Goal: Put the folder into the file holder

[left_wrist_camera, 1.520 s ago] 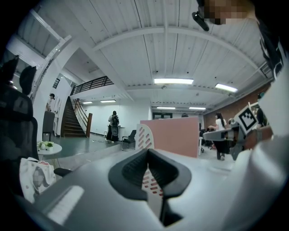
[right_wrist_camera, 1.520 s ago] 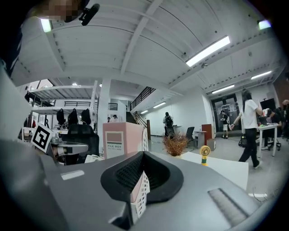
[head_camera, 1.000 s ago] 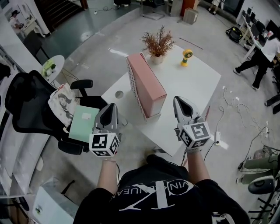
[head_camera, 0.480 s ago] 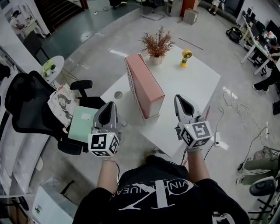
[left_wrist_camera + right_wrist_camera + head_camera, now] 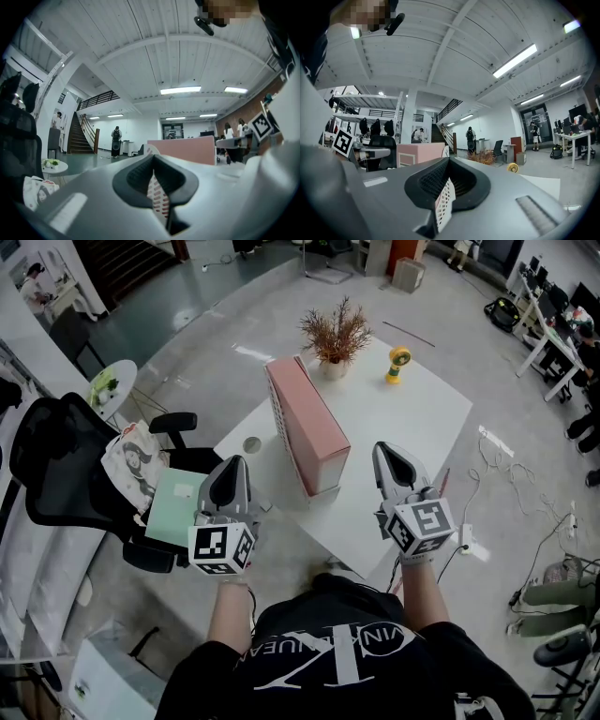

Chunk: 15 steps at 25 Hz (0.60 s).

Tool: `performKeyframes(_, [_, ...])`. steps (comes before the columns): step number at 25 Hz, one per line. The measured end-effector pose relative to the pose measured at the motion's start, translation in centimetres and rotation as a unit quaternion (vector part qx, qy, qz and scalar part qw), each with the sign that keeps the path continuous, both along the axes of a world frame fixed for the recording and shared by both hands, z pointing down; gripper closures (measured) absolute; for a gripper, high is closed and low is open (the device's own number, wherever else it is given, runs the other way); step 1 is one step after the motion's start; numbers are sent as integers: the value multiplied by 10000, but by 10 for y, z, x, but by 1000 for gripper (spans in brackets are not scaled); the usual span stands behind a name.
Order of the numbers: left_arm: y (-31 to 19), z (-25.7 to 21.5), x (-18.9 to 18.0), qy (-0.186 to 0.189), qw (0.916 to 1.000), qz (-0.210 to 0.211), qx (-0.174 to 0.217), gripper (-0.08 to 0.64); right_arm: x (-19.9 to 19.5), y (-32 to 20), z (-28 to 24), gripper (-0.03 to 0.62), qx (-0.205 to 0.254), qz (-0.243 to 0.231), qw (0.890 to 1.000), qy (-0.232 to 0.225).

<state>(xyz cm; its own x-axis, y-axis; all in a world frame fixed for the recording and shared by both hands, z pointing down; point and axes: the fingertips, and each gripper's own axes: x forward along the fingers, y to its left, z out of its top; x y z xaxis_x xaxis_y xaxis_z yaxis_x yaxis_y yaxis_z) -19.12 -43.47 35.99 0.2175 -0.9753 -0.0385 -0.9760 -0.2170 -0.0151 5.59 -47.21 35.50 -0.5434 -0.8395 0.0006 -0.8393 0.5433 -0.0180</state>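
Grey floor (image 5: 225, 324), white table (image 5: 412, 427), black chair (image 5: 56, 474) — staircase (image 5: 79, 136), strip lights (image 5: 180, 90)

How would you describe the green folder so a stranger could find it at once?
Left of the white table stands a black office chair. On its seat, beside a printed cloth bag, lies the folder: flat and pale green, unlike the crumpled whitish bag.

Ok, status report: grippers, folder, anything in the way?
Left gripper, right gripper shut, empty. Folder lying on chair, untouched. File holder upright on table; nothing seen blocking it.
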Motion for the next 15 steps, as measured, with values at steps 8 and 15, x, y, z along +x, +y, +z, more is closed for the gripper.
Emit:
performKeyframes(8, [-1,3,2,-3,10000,-5,-39,560,2,-2,2,586,-19,-12,10000,-18])
performKeyframes(15, [-2,4,-6,-14,9999,-94,-32,560,-5,-7,3,586,-4,-86,9999,-80])
